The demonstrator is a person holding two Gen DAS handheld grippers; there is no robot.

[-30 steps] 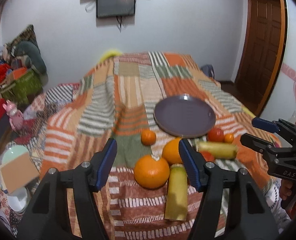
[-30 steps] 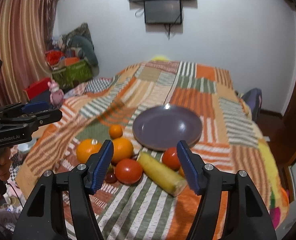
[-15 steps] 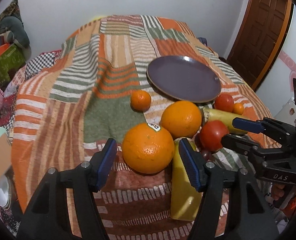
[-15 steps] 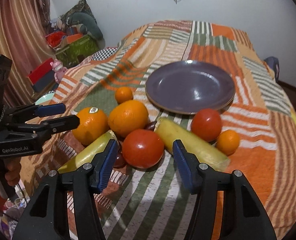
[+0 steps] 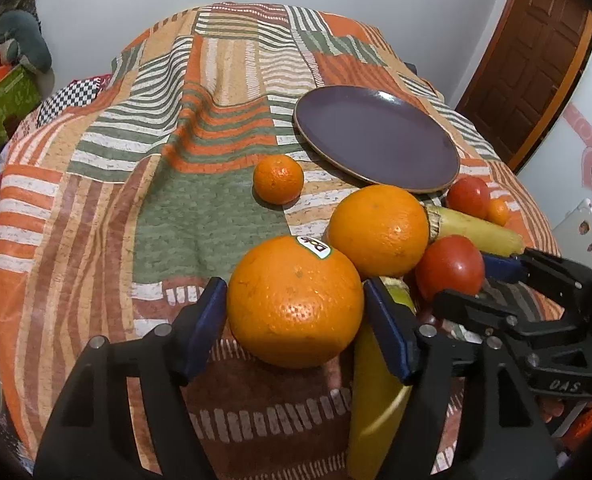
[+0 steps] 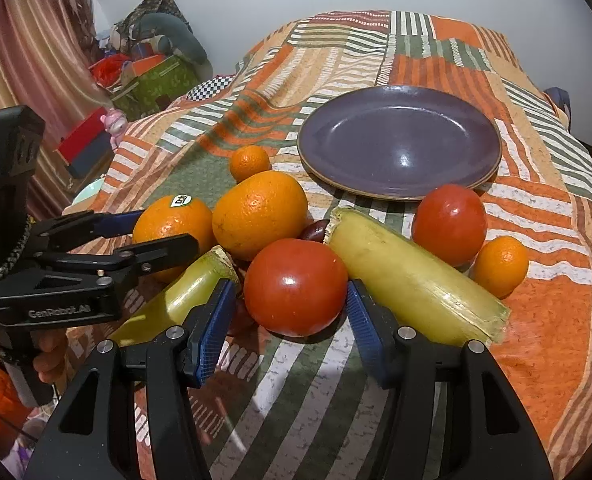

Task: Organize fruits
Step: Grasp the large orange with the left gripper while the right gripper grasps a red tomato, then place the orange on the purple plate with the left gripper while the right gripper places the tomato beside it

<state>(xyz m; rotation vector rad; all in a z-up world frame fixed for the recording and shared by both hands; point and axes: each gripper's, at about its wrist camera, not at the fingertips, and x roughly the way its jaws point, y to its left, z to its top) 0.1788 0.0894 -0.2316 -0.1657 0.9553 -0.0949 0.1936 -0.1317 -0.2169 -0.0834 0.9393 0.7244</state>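
Pick-up step: left gripper (image 5: 296, 312), jaws just widened, straddles the stickered orange (image 5: 294, 301) at lower centre, right gripper (image 6: 287, 316) brackets the tomato (image 6: 296, 286), neither visibly clamped; next, squeeze and carry to the plate (image 6: 400, 140).

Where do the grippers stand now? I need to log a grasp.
Left gripper: open, straddling the stickered orange, jaws just widened.
Right gripper: open around the near tomato, jaws just narrowed.

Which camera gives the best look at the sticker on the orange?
The left wrist view: the sticker sits close on top of the orange. The right wrist view shows it smaller, farther off.
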